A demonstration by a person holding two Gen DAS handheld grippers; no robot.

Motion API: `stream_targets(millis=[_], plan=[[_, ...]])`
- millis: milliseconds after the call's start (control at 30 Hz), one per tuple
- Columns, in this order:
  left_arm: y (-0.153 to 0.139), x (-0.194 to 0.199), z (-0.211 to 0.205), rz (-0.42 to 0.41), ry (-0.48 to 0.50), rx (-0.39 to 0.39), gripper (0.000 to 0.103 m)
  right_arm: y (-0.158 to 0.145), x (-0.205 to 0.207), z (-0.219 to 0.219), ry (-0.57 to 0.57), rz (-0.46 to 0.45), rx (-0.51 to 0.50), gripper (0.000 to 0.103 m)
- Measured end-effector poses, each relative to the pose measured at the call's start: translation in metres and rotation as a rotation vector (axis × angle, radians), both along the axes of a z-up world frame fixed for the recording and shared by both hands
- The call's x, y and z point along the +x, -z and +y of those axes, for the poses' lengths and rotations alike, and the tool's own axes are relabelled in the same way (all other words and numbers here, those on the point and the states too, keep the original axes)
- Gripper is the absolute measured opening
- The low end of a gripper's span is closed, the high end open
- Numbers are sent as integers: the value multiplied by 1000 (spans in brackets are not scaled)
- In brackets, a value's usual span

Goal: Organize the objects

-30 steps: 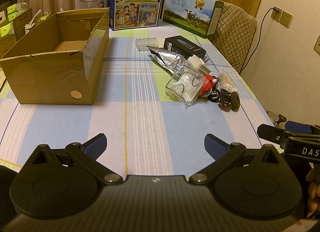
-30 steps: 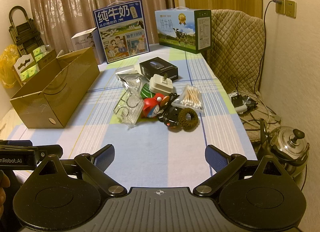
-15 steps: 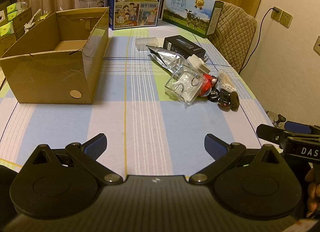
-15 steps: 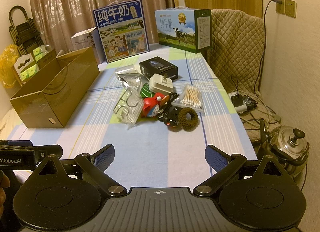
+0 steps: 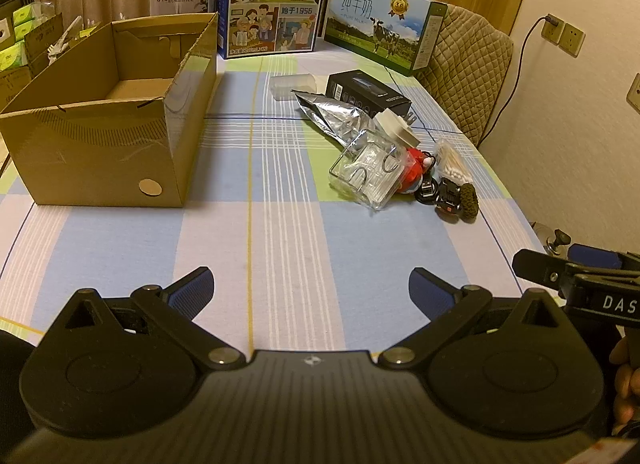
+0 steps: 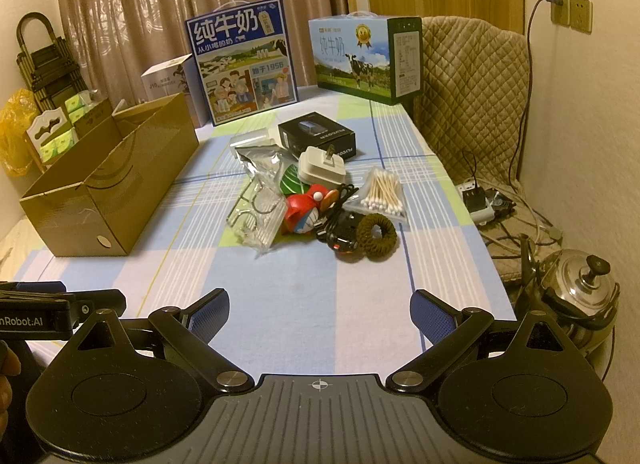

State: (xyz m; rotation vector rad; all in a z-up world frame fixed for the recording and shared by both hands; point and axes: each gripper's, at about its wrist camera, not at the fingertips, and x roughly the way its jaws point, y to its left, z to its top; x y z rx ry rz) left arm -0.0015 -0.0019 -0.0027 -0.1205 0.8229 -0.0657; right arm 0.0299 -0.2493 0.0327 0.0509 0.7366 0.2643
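Both tools hang low over the near edge of the table. The left gripper point(image 5: 310, 286) has its jaws spread wide and holds nothing; the right gripper point(image 6: 320, 310) is the same, wide open and empty.

From the right gripper the pile of small things lies at about 12 o'clock, and from the left one at about 1 o'clock, so the right hand seems the nearer. Nearest in the pile is the brown hair tie point(image 6: 376, 236), flat on the cloth, just beside a black clip-like thing point(image 6: 340, 238) that is hard to make out. Behind lie the cotton swabs bag point(image 6: 382, 192), the red toy point(image 6: 306, 210) and the white charger point(image 6: 322, 166).

The open cardboard box point(image 5: 96, 156) stands at 10 o'clock from the left gripper, its long axis running away from the camera. Its floor is partly hidden.
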Motion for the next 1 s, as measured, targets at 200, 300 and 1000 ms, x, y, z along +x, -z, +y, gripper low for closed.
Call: stream_targets(millis=[200, 300, 1000], plan=[[-3, 6, 0, 2, 9, 2, 102, 6, 2, -1, 8, 10, 10, 95], [-7, 14, 2, -6, 17, -5, 102, -2, 7, -7, 17, 17, 34, 95], [16, 127, -11, -79, 337, 105, 102, -4, 72, -36, 24, -4, -4, 94]])
